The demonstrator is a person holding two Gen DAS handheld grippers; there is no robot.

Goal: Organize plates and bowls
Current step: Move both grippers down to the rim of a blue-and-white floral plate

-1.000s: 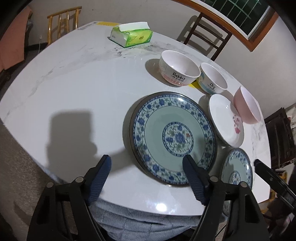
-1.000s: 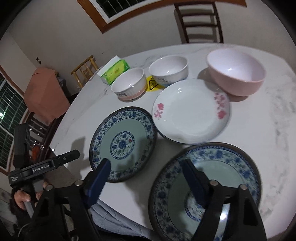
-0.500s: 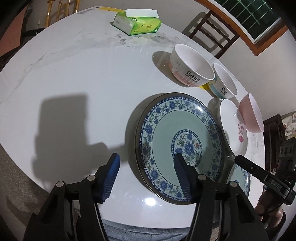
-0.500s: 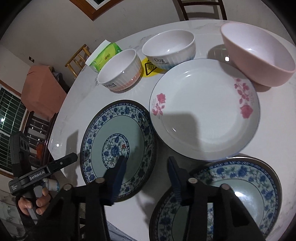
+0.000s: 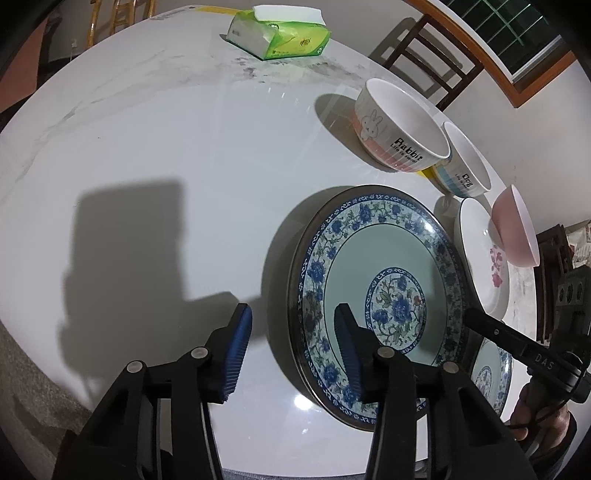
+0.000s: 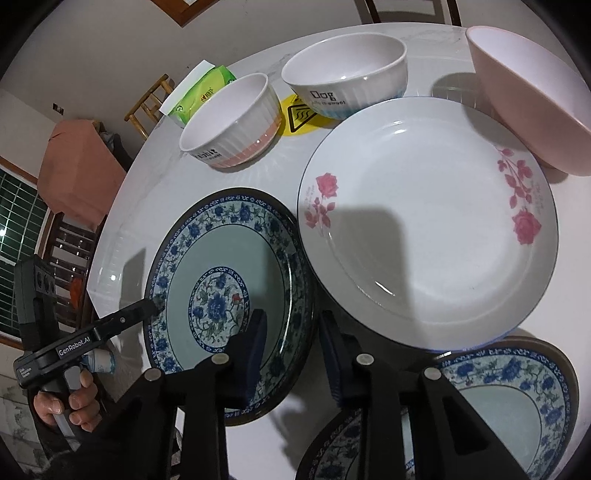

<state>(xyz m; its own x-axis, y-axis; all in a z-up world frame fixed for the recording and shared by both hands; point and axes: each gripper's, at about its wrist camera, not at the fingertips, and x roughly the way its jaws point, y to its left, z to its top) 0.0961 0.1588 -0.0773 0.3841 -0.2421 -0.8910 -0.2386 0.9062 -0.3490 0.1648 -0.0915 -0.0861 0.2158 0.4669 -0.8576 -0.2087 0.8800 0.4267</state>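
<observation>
A blue floral plate (image 5: 384, 266) (image 6: 225, 258) lies flat on the white table (image 5: 166, 129). My left gripper (image 5: 292, 314) straddles its left rim, one finger over the table and the other over the plate. Its jaws are closing, and neither pad presses the rim. My right gripper (image 6: 291, 315) straddles the opposite rim of the same plate, also closing with a gap still showing. Nearby are a white rose plate (image 6: 424, 229), a second blue floral plate (image 6: 491, 402), a pink bowl (image 6: 528, 92), a Rabbit bowl (image 5: 399, 125) and a Dog bowl (image 6: 347, 77).
A green tissue pack (image 5: 280, 33) lies at the far side of the table. A yellow warning sticker (image 6: 299, 114) sits between the two white bowls. Wooden chairs (image 5: 428, 55) stand around the table. A person's hand (image 6: 66, 402) holds the left gripper's handle.
Both grippers have come down and closer to the blue floral plate, and their jaws have narrowed around its opposite rims. The dishes have not moved.
</observation>
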